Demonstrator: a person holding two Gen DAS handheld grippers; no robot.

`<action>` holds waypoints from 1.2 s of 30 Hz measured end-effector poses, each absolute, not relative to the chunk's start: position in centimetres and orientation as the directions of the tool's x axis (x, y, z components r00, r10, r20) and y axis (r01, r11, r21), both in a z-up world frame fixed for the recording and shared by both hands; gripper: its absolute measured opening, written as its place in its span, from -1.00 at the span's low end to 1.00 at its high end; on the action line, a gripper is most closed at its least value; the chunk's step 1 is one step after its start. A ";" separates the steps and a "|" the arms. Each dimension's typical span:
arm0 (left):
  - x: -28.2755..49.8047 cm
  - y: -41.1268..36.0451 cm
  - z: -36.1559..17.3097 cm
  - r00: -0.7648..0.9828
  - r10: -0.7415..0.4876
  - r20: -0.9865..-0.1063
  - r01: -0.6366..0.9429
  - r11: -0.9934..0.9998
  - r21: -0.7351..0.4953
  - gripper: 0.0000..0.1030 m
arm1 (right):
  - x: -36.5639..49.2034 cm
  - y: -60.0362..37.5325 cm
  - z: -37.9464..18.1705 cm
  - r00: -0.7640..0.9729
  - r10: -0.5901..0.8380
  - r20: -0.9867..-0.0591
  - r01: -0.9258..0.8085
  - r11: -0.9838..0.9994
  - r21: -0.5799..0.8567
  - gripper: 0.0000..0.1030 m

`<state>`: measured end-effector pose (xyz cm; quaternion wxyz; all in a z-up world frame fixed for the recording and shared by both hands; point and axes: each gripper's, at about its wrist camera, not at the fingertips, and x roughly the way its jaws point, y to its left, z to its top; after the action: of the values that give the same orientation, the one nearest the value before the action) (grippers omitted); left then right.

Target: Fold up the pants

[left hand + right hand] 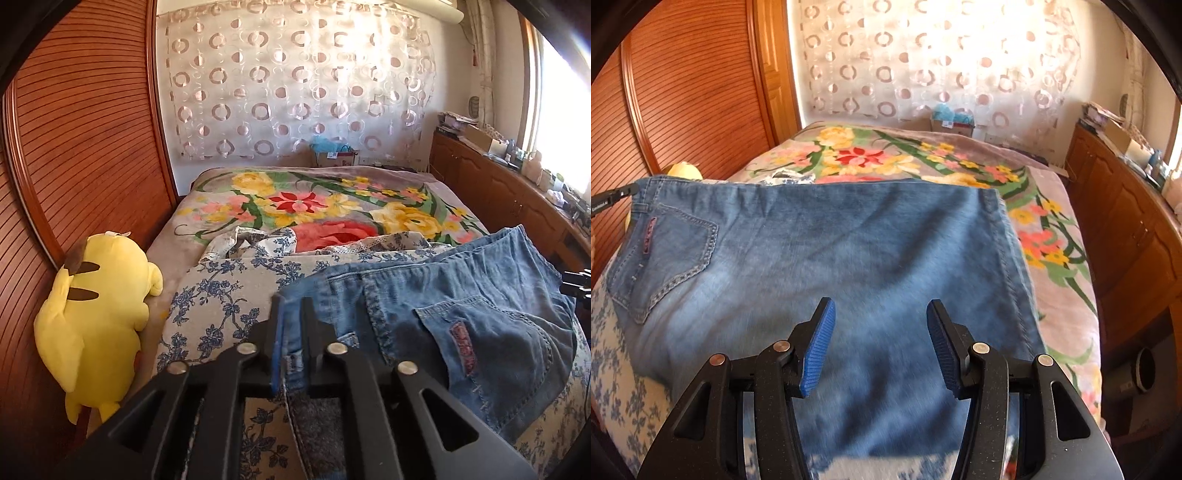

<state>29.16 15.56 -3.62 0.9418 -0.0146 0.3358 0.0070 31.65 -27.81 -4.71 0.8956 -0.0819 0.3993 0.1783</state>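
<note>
At inspection, the left gripper (291, 314) stood almost closed, its jaws pinching the waistband edge of the denim pants (461, 306). The right gripper (881, 325) stood about half open above the cloth with nothing between its pads (818, 354).

The pants lay spread across the near end of the bed (1067, 258), partly over a blue-flowered quilt (221, 295), back pocket (670, 258) uppermost, leg fabric running to the bed's right edge. Beyond lay a floral blanket (295, 206), and a yellow plush toy (96, 310) at the left edge against the wardrobe.

Risks noted: the left grip was narrow, so the waistband could slip under pull. With one end unheld, a fold would likely skew or drag the quilt.
</note>
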 end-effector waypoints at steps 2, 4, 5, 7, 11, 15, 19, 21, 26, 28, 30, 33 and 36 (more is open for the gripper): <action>28.7 15.3 -3.3 0.780 -0.011 -0.626 -0.011 0.999 -0.031 -0.39 | 31.0 -28.4 -4.5 0.622 0.250 -0.742 -0.371 0.928 0.002 0.02; 28.2 15.0 -3.1 0.787 -0.024 -0.616 0.004 0.999 -0.033 -0.11 | 30.4 -28.8 -4.3 0.628 0.246 -0.738 -0.359 0.933 0.005 0.02; 28.0 14.7 -3.0 0.788 -0.027 -0.615 0.012 1.000 -0.028 -0.03 | 30.1 -29.0 -4.2 0.631 0.244 -0.736 -0.354 0.935 0.007 0.02; 27.3 14.3 -2.9 0.797 -0.033 -0.603 0.023 0.999 -0.025 0.28 | 29.3 -28.9 -4.0 0.633 0.248 -0.733 -0.351 0.936 0.014 0.02; 26.4 13.2 -3.1 0.787 -0.074 -0.612 0.063 0.997 -0.039 0.36 | 27.6 -28.5 -3.6 0.637 0.259 -0.726 -0.356 0.934 0.021 0.03; 24.9 11.9 -3.5 0.783 -0.096 -0.615 0.094 0.995 -0.036 0.37 | 25.9 -27.4 -3.2 0.643 0.275 -0.715 -0.367 0.930 0.028 0.03; 23.3 10.9 -3.6 0.781 -0.110 -0.614 0.117 0.993 -0.029 0.37 | 23.9 -26.1 -2.9 0.645 0.280 -0.711 -0.375 0.927 0.024 0.03; 22.3 10.6 -3.8 0.778 -0.122 -0.616 0.130 0.991 -0.033 0.37 | 23.0 -25.5 -2.9 0.648 0.279 -0.708 -0.373 0.927 0.024 0.03; 19.7 10.4 -4.3 0.772 -0.131 -0.622 0.147 0.989 -0.025 0.37 | 20.4 -24.1 -3.6 0.647 0.297 -0.703 -0.366 0.929 0.055 0.03; 18.7 10.6 -4.6 0.769 -0.131 -0.626 0.149 0.989 -0.024 0.37 | 19.5 -23.5 -3.8 0.649 0.303 -0.698 -0.360 0.930 0.069 0.03; 17.8 10.7 -5.0 0.764 -0.127 -0.633 0.148 0.989 -0.019 0.37 | 18.5 -22.8 -4.1 0.652 0.314 -0.690 -0.361 0.929 0.082 0.03; 16.6 10.9 -5.4 0.758 -0.127 -0.639 0.149 0.989 -0.020 0.37 | 17.5 -21.6 -4.7 0.650 0.326 -0.687 -0.363 0.927 0.096 0.03; 15.7 11.2 -5.9 0.754 -0.128 -0.645 0.150 0.989 -0.021 0.37 | 16.8 -20.6 -5.1 0.648 0.328 -0.687 -0.365 0.926 0.098 0.03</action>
<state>15.72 11.18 -5.91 0.9362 0.0157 0.3431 -0.0741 16.79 -20.61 -5.11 0.9074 -0.0249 0.3736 0.1911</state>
